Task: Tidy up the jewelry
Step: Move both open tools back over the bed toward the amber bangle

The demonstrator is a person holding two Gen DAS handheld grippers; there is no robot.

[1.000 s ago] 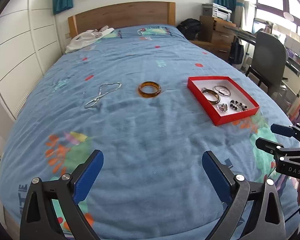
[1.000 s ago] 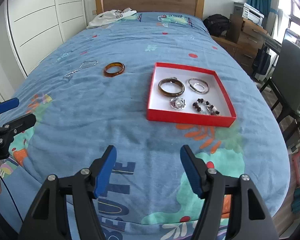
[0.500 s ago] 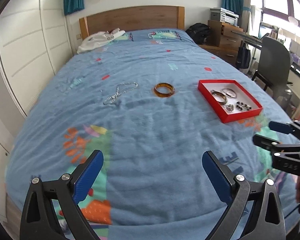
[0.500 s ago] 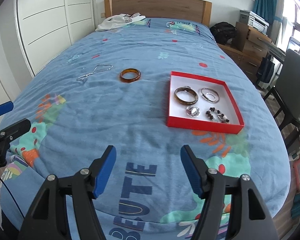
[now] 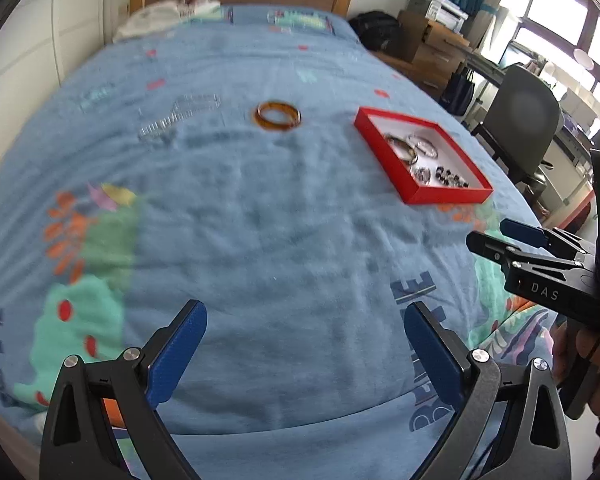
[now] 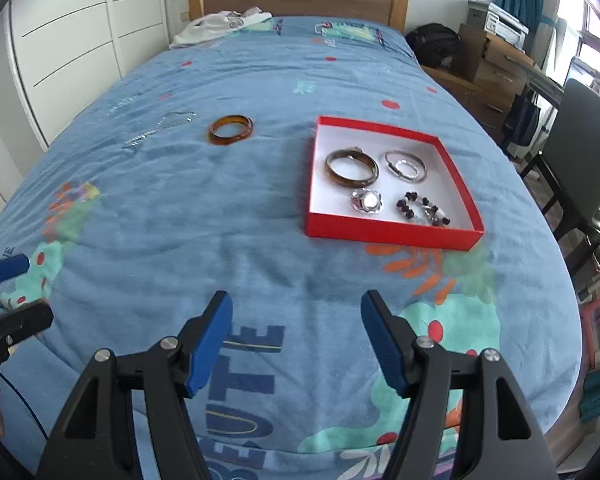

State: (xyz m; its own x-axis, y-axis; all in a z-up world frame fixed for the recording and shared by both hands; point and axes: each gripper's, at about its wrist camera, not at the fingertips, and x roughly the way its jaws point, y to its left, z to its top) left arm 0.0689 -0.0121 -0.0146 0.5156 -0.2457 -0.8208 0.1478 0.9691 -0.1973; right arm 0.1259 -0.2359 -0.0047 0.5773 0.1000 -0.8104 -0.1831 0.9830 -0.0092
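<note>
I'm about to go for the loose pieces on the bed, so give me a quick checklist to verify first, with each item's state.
1. Left gripper jaws open and empty: ok.
2. Right gripper jaws open and empty: ok.
3. Amber bangle lying free on the blue bedspread, nothing on it: ok.
4. Silver chain untangled: cannot tell, too fine and blurred.
5. Red tray has bare floor left for more pieces: ok.
6. Both loose pieces in the tray: not ok.

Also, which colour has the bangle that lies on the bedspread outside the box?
Amber brown, slightly translucent. The bangle shows best in the right wrist view.
</note>
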